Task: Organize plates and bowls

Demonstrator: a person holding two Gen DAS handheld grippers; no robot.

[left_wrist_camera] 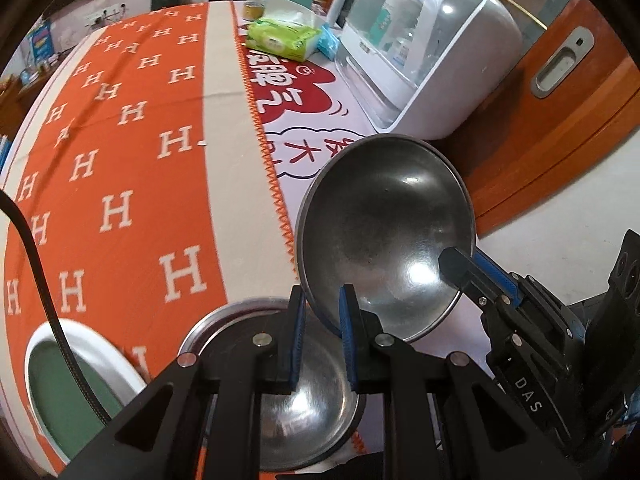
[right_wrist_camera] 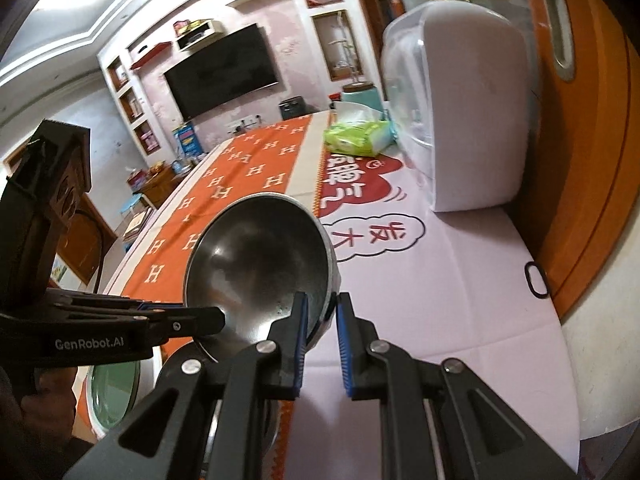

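Left gripper (left_wrist_camera: 323,336) nearest, clamped on near-left rim of steel bowl (left_wrist_camera: 384,232); right gripper (right_wrist_camera: 322,332) pinches opposite rim. Bowl held tilted in air between both, cavity facing cameras. Second steel bowl (left_wrist_camera: 304,412) sits on table just below, nearer left gripper; green plate (left_wrist_camera: 60,384) further left.

the steel bowl (left_wrist_camera: 384,232) is dull grey metal with a thin rolled rim and bright glints inside. it is off the counter and tipped up on edge, its hollow facing the cameras. a second steel bowl (left_wrist_camera: 308,396) sits upright on the counter directly beneath it, shiny inside, at the seam of the orange cloth. just left of that lies a white dish with a green inside (left_wrist_camera: 72,392), flat on the cloth.
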